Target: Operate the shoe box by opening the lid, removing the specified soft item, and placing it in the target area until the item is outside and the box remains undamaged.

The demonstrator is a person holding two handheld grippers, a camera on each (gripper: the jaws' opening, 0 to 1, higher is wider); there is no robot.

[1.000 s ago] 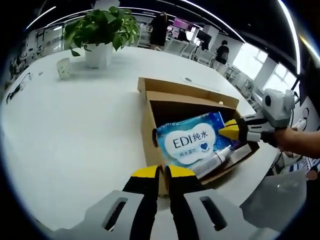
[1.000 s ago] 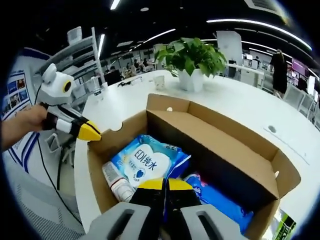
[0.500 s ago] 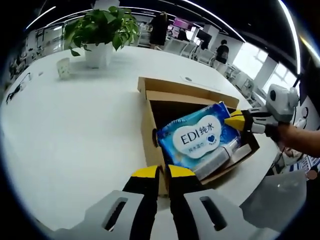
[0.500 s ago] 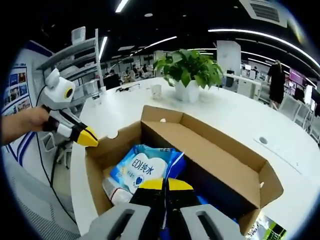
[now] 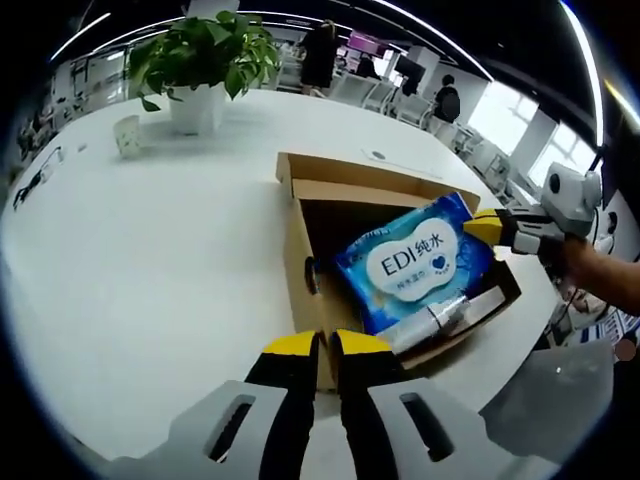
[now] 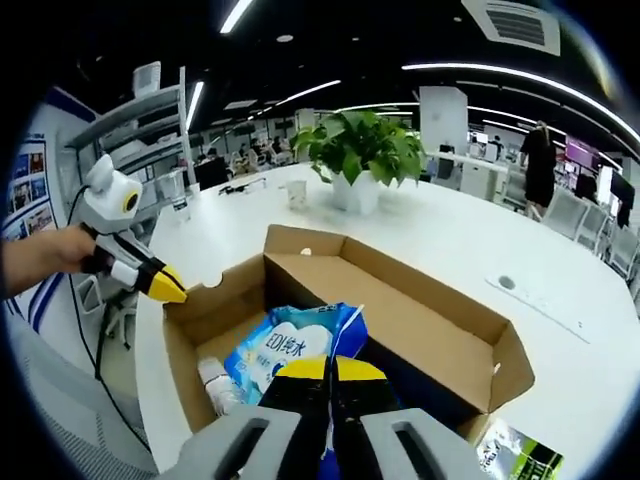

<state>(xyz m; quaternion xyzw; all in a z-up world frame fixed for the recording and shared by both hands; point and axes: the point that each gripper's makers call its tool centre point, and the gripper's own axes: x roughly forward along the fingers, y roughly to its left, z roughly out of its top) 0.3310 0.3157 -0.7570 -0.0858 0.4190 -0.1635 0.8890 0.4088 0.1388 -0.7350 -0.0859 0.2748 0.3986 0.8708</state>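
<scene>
Your right gripper (image 6: 330, 368) clenched on the blue wipes pack (image 5: 415, 262), pack centre-right of frame above the open shoe box (image 5: 300, 262), your left gripper (image 5: 328, 345) pinched closed at the box's near edge, bottom centre.

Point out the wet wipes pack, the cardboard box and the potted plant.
wet wipes pack (image 5: 412, 264), left gripper view, white label.
cardboard box (image 6: 420, 325), right gripper view, inner long wall.
potted plant (image 5: 200, 55), left gripper view, leaves.

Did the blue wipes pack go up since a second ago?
Yes. The blue soft pack of wet wipes has risen, tilting out of the brown cardboard shoe box, pinched by the right claw.
</scene>
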